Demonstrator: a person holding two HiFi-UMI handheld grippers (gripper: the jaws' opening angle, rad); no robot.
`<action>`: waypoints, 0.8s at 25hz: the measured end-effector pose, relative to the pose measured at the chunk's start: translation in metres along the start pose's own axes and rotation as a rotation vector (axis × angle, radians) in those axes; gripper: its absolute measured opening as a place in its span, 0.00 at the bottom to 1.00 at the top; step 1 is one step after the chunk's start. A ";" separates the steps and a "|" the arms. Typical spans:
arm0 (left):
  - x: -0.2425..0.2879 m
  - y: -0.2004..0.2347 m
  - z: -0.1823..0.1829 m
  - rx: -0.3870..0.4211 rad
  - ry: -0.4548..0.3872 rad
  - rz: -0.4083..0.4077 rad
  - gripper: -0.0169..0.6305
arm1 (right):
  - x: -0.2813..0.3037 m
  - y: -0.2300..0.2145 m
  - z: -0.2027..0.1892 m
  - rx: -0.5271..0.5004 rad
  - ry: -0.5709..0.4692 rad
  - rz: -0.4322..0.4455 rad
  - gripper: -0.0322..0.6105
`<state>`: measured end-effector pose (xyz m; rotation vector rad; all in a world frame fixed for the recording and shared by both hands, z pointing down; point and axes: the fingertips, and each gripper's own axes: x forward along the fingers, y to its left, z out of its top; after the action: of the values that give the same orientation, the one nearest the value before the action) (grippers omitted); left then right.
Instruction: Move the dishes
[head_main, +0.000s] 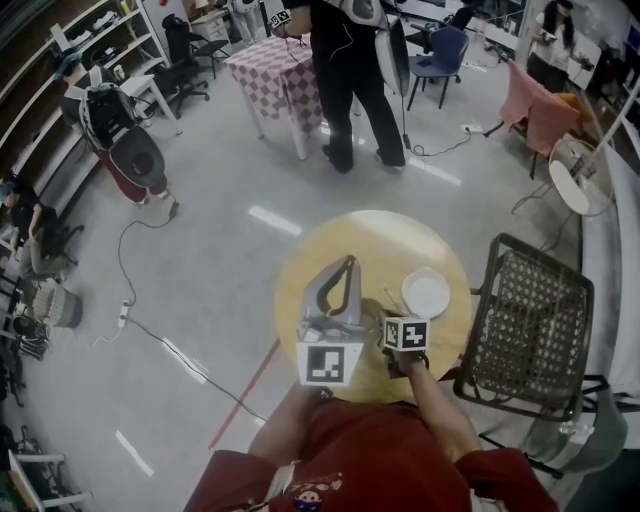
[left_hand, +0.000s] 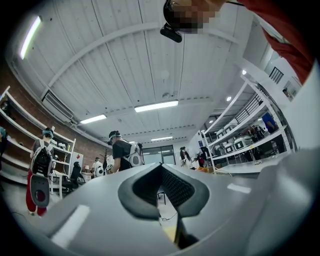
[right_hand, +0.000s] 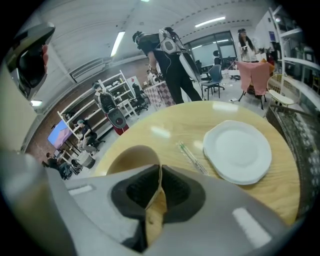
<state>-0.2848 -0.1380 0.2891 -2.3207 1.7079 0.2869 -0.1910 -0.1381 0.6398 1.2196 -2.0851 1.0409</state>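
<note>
A white plate (head_main: 425, 292) (right_hand: 237, 151) lies on the right half of the round wooden table (head_main: 340, 235). A thin wrapped stick (right_hand: 191, 156) rests just left of it. A tan bowl (right_hand: 131, 159) stands near the table's front. My right gripper (right_hand: 159, 172) points down and is shut on the bowl's near rim, which shows as a thin edge between the pads. In the head view the bowl is hidden behind the grippers. My left gripper (left_hand: 161, 170) (head_main: 345, 265) is held above the table, tilted upward, shut with nothing in it.
A black mesh chair (head_main: 530, 325) stands against the table's right side. A person (head_main: 350, 80) stands at a checkered table (head_main: 275, 75) farther back. A cable (head_main: 150, 330) and a red tape line (head_main: 245, 395) run across the floor on the left.
</note>
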 end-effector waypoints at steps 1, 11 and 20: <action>0.000 -0.001 -0.001 -0.008 0.003 0.001 0.04 | -0.002 0.001 0.002 0.003 -0.008 0.002 0.08; 0.001 -0.008 -0.001 0.009 0.002 -0.026 0.04 | -0.030 0.006 0.036 0.019 -0.104 0.007 0.08; 0.002 -0.014 0.000 -0.005 -0.013 -0.038 0.04 | -0.070 0.014 0.069 0.039 -0.224 0.021 0.08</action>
<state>-0.2710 -0.1359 0.2896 -2.3468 1.6576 0.2986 -0.1739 -0.1553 0.5435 1.3929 -2.2585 0.9978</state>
